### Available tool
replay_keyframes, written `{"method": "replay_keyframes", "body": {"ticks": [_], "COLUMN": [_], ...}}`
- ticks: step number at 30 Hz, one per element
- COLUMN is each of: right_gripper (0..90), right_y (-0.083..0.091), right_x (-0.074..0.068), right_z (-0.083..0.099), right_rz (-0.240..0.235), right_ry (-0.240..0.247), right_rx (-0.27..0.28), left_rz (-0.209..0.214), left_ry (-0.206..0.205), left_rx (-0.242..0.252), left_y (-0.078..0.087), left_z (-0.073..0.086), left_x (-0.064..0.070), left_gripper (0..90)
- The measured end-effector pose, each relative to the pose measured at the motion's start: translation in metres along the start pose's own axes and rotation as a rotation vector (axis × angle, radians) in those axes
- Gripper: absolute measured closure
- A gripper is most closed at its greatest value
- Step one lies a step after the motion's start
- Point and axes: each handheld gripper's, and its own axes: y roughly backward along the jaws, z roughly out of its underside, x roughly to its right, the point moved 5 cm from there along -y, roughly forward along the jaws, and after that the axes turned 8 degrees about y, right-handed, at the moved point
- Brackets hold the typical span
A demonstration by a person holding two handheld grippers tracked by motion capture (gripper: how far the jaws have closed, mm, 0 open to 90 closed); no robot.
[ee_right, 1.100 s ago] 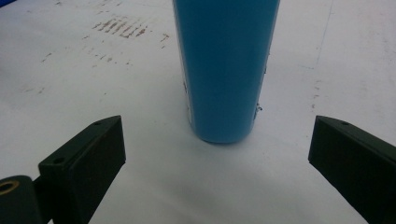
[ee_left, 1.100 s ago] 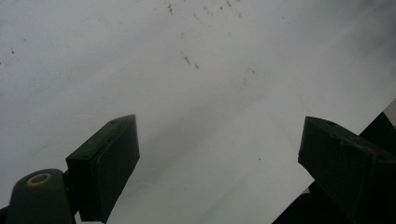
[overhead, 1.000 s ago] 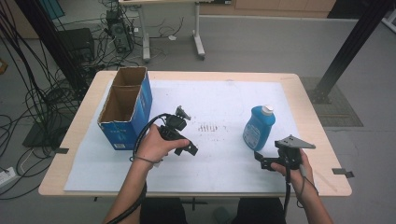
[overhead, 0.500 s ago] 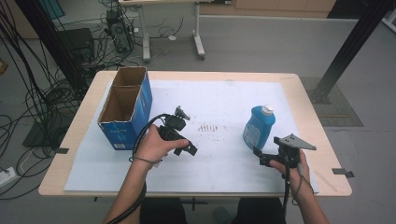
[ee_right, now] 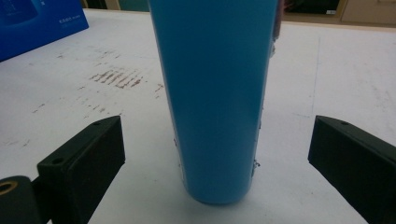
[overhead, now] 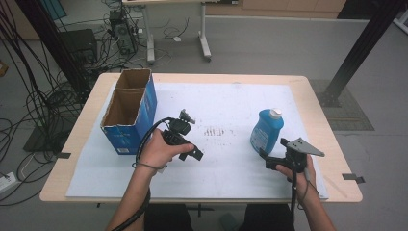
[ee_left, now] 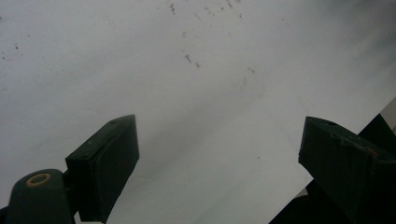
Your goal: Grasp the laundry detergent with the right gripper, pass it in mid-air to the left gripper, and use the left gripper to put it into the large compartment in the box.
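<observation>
A blue bottle (overhead: 265,131) with a white cap stands upright on the right half of the white mat. In the right gripper view the blue bottle (ee_right: 215,93) rises just ahead, centred between the two jaws without touching either. My right gripper (overhead: 266,160) is open, low on the mat just in front of the bottle, jaws aimed at its base; it reads the same close up (ee_right: 215,156). My left gripper (overhead: 191,135) is held near the mat's middle, open. In its own view the left gripper (ee_left: 215,154) has bare white mat between the wide jaws.
An open-topped blue cardboard box (overhead: 139,120) stands at the left of the mat, beside the left hand; its corner (ee_right: 37,18) appears far left in the right gripper view. Dark scuff marks (overhead: 213,130) lie mid-mat. The wooden table edge (overhead: 337,144) runs close to the right.
The right gripper has edged forward and a little left toward the bottle's base. The left hand and its gripper have stayed about where they were.
</observation>
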Motion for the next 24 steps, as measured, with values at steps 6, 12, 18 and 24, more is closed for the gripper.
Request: {"method": "replay_keyframes", "body": {"ticks": [6,12,18,24], "right_gripper": [3.4,3.8,4.0,4.4], "right_y": [-0.004,-0.01,-0.015,-0.018], "right_x": [0.0,-0.001,-0.003,-0.001], "right_z": [-0.001,-0.005,-0.009,-0.012], "right_rz": [0.008,0.015,0.017,0.024], "right_ry": [0.017,0.029,0.032,0.033], "right_rx": [0.016,0.035,0.05,0.062], "left_rz": [0.0,-0.004,-0.008,-0.009], "left_ry": [0.001,0.002,0.007,0.008], "left_rx": [0.0,-0.002,0.002,0.003], "left_y": [0.001,0.002,0.006,0.007], "left_z": [0.001,0.003,0.003,0.003], "left_x": [0.0,-0.001,-0.003,-0.005], "left_gripper": [12.5,12.4,12.5,12.4]}}
